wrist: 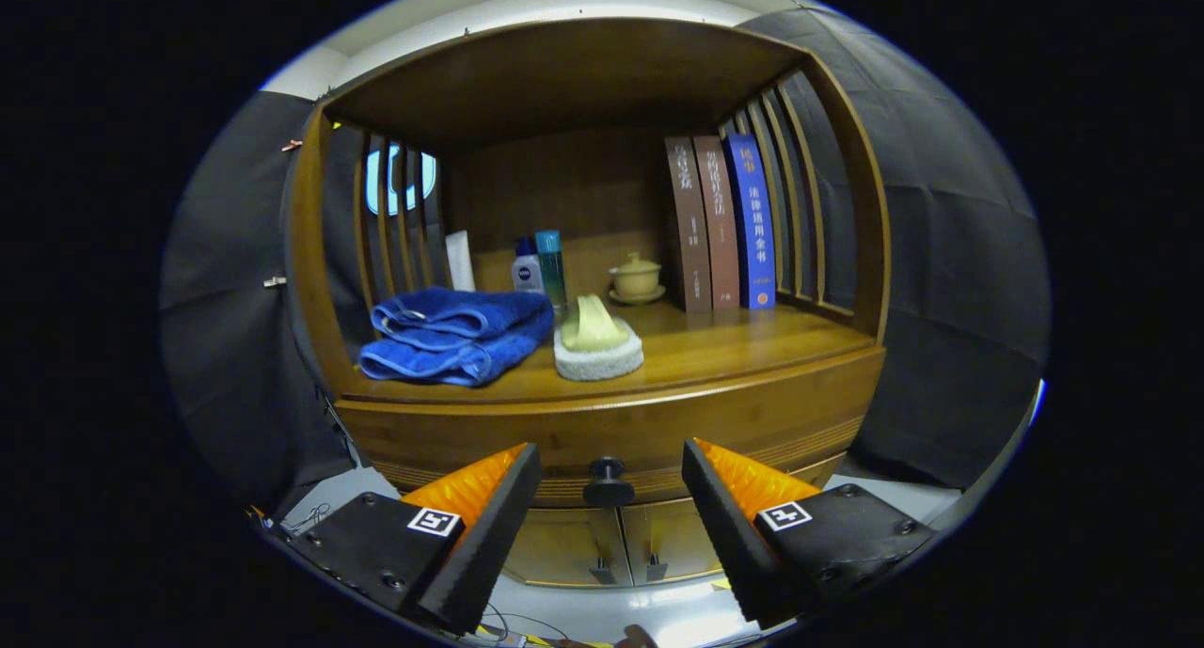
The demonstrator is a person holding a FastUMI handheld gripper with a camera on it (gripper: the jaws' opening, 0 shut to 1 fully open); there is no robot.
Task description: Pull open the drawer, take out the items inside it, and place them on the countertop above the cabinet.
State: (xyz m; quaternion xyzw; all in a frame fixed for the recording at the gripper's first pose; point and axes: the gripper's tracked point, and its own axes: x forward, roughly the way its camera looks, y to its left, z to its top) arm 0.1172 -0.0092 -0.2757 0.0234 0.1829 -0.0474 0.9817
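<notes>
Brown wooden cabinet (602,422), open shelf above a curved drawer front (611,446); the drawer sits closed, flush with the frame, its dark round knob (608,482) lying between and just beyond the fingers. Contents hidden.

Gripper (611,497): fingers spread wide, holding nothing, one to each side of the knob and clear of it.

On the wooden countertop (752,347) above the drawer: folded blue towel (456,333); white sponge pad (599,355) with a pale yellow-green piece resting on top; small white bottle with blue cap (527,267); teal bottle (551,267); white tube (460,260); cream lidded teacup on saucer (637,278); three upright books, two brown (704,223), one blue (752,220).

Progress: a closed drawer with goods on the countertop fits either a drawer yet to be emptied or one emptied and pushed shut; nothing here settles which.

Writing: book spines carry characters, too small to read reliably; the white bottle's label is likewise unreadable.
</notes>
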